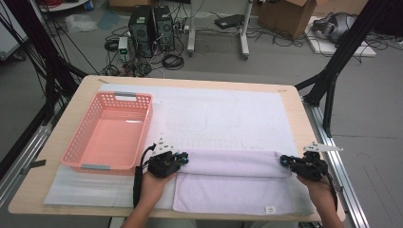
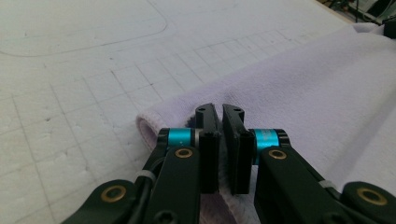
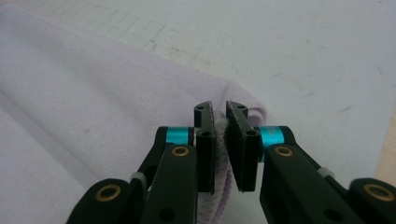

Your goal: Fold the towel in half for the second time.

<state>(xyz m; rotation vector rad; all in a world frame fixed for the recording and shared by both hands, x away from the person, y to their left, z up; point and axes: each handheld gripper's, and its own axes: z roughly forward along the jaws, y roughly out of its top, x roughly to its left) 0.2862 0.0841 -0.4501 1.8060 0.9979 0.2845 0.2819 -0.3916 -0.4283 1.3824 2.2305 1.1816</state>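
A lilac towel (image 1: 233, 185) lies folded on the white mat near the table's front edge, its fold line running left to right. My left gripper (image 1: 183, 159) is at the fold's left end, and in the left gripper view it (image 2: 220, 112) is shut on the towel's (image 2: 303, 84) rolled edge. At the fold's right end is my right gripper (image 1: 285, 161). The right gripper view shows it (image 3: 220, 109) pinching the towel's (image 3: 93, 93) corner fold between its pads. A hand holds each gripper from the table's front edge.
A pink plastic basket (image 1: 145, 126) stands empty on the left, close to my left gripper. The white gridded mat (image 1: 214, 114) covers most of the wooden table (image 1: 294, 109). Computers, cables and boxes sit on the floor beyond.
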